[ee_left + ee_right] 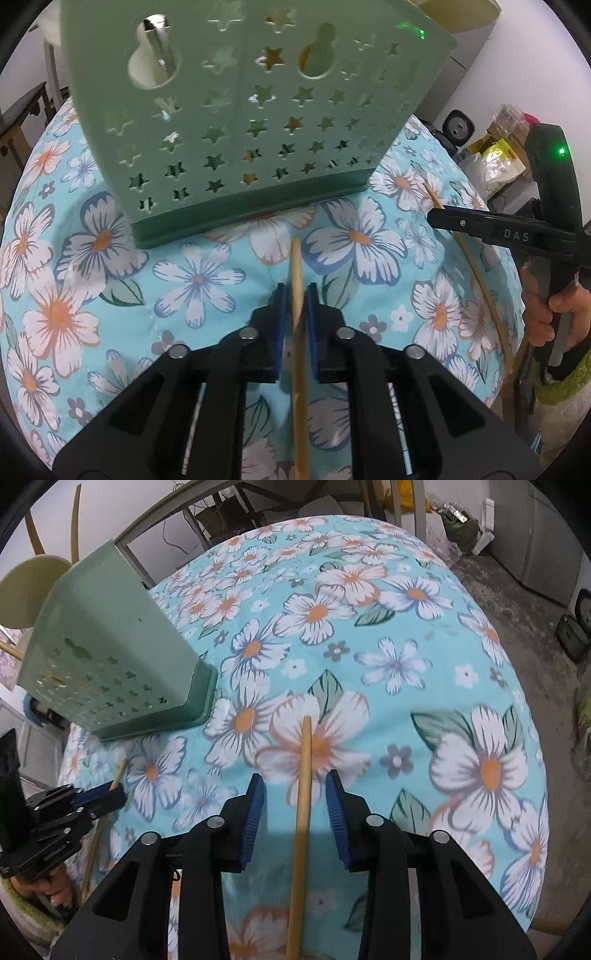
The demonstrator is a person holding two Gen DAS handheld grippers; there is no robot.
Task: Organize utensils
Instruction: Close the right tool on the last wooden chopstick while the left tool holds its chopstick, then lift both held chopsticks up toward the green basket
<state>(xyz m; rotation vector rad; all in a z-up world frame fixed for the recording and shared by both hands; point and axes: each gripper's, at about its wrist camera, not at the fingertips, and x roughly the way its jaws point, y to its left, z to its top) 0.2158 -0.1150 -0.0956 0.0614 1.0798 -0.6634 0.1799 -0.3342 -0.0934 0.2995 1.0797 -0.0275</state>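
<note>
A blue floral cloth (399, 635) covered the surface, with grey floor (517, 602) beyond. The green holder (236, 122) stood on it. The left tool (295, 295) pinched 1 chopstick (296, 273); the right tool (295, 794) gaped around another chopstick (303, 775).

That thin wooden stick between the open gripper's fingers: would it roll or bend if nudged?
The wooden stick looks round and slim, so it would probably roll a little, though the soft floral cloth may slow it. It lies straight, so it seems stiff. The right gripper straddles it, open, not touching.
</note>
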